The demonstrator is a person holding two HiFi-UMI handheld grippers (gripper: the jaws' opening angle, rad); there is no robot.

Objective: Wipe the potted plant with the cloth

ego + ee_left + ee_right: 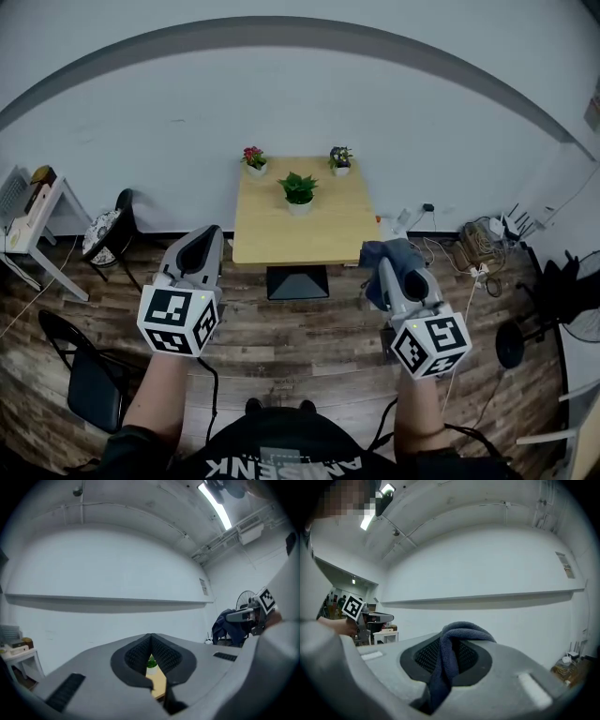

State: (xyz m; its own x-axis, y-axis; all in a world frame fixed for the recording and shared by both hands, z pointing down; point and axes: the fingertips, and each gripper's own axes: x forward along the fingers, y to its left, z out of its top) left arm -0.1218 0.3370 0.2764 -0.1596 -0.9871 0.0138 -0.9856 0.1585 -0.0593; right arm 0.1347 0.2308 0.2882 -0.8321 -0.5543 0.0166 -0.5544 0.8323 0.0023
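Green leafy potted plant in a white pot (298, 191) stands mid-table on the light wooden square table (281, 242), well apart from both grippers. Left gripper (208, 236) is closed on nothing; right gripper (386, 277) pinches the dark blue cloth (399, 254), which drapes over its jaws.
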